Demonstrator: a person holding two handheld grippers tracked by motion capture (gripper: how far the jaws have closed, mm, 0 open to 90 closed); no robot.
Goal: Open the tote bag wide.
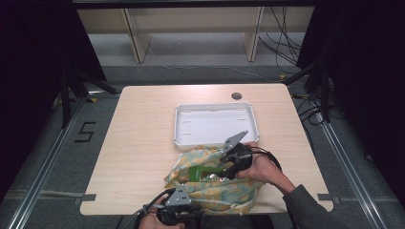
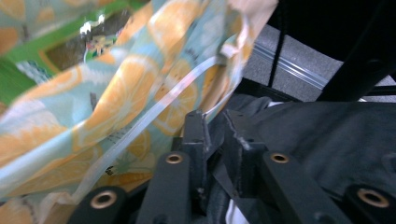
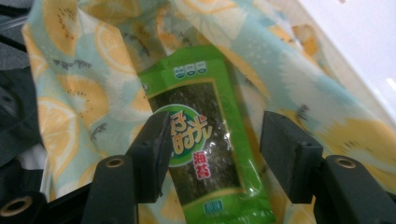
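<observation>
Right gripper (image 3: 212, 154) stood wide open, jaws straddling the green seaweed packet (image 3: 203, 140) inside the lemon-print bag (image 3: 74, 88) on the table (image 1: 138, 138). Left gripper (image 2: 215, 123) pinched the bag's hem. Best to centre, then close mid-packet, avoiding the cloth.

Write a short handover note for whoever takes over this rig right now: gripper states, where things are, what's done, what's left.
Left gripper: jaws nearly closed at the near edge of the fruit-print bag; whether they pinch the fabric is unclear.
Right gripper: open, jaws either side of the green snack packet, not yet clamped.
The packet lies in the bag's open mouth, at the table's near edge. The white tray sits just beyond it, with nothing in it.
Done: bag opened, packet exposed.
Left: probably grip the packet and lift it out, perhaps to the tray.
</observation>
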